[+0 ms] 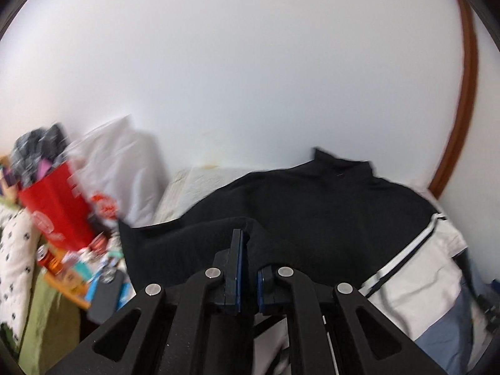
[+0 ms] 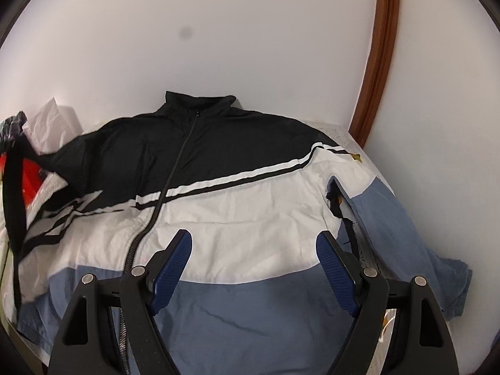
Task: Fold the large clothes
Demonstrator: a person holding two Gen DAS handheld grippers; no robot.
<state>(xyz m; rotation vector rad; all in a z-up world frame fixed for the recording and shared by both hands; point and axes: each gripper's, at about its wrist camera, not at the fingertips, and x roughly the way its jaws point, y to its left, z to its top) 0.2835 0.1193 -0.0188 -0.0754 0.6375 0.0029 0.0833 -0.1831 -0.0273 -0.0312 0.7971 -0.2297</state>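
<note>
track jacket (image 2: 237, 193) lies front-up and zipped on the bed (image 2: 343, 134), collar against the white wall (image 2: 250, 47), blue hem nearest the right wrist view

left claw (image 1: 248, 259): jaws together, clamped on a fold of black fabric, which looks like that side's sleeve (image 1: 200, 240) lifted over the body. right claw (image 2: 253, 268): jaws wide apart, hovering over the white/blue front panel, gripping nothing

risks from here, as I judge them:
- thin slick shell fabric, and the left pinch looks small. If the sleeve gets pulled across fast it could slip out of the pads and flop back unfolded
- the body isn't pinned. The right claw is free, so dragging the sleeve could pull the whole jacket sideways and bunch the front; panel already has wrinkles
- left edge of the jacket sits right by the clutter: red paper bag (image 1: 59, 206), cans and small boxes beside the bed. A wide left swing could knock the bag, or trail the sleeve into that stuff
- the other sleeve (image 2: 406, 218) hangs out toward the bed edge by the wooden door frame (image 2: 378, 62); may slide off if the body shifts
- left view is motion-blurred, so how deep the pinch is can't be confirmed

safer: right claw presses the front down before the sleeve gets laid across
</note>
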